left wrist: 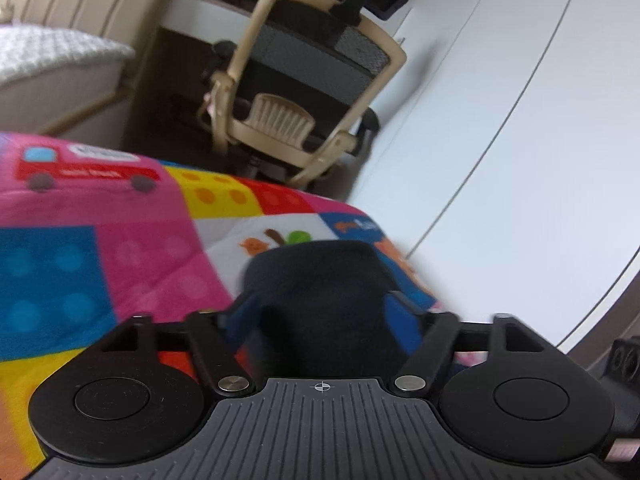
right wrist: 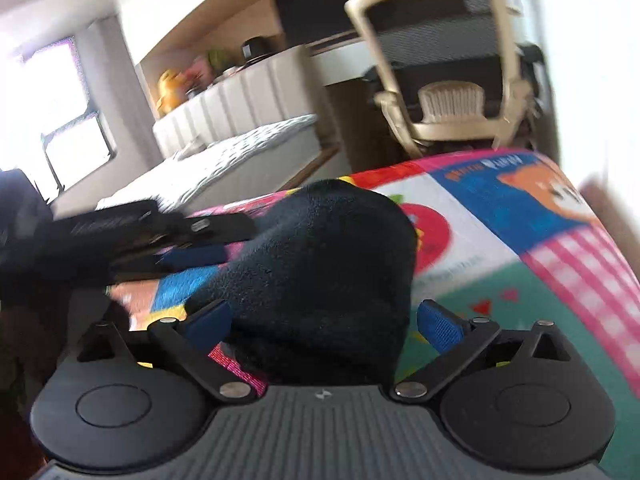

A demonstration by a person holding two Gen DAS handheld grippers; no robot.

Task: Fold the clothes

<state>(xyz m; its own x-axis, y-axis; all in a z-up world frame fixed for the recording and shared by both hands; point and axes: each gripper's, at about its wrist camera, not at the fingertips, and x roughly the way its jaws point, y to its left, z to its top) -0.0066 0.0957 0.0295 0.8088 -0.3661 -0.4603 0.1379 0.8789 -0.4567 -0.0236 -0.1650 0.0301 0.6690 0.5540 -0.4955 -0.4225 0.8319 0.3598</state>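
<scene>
Colourful mat (left wrist: 100, 248) carries one black garment (right wrist: 320, 264) between both grippers' spread fingers (right wrist: 438, 326).

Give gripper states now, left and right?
Left gripper: open, black garment between the jaws, not pinched.
Right gripper: open, same garment between the jaws.

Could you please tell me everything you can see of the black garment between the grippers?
The black garment looks like soft, fuzzy fleece, bunched into a rounded mound rather than spread flat. It rests on the colourful play mat. It lies between the blue pads of both the right gripper and the left gripper, whose jaws stand open. No sleeves, collar or seams can be made out.
</scene>
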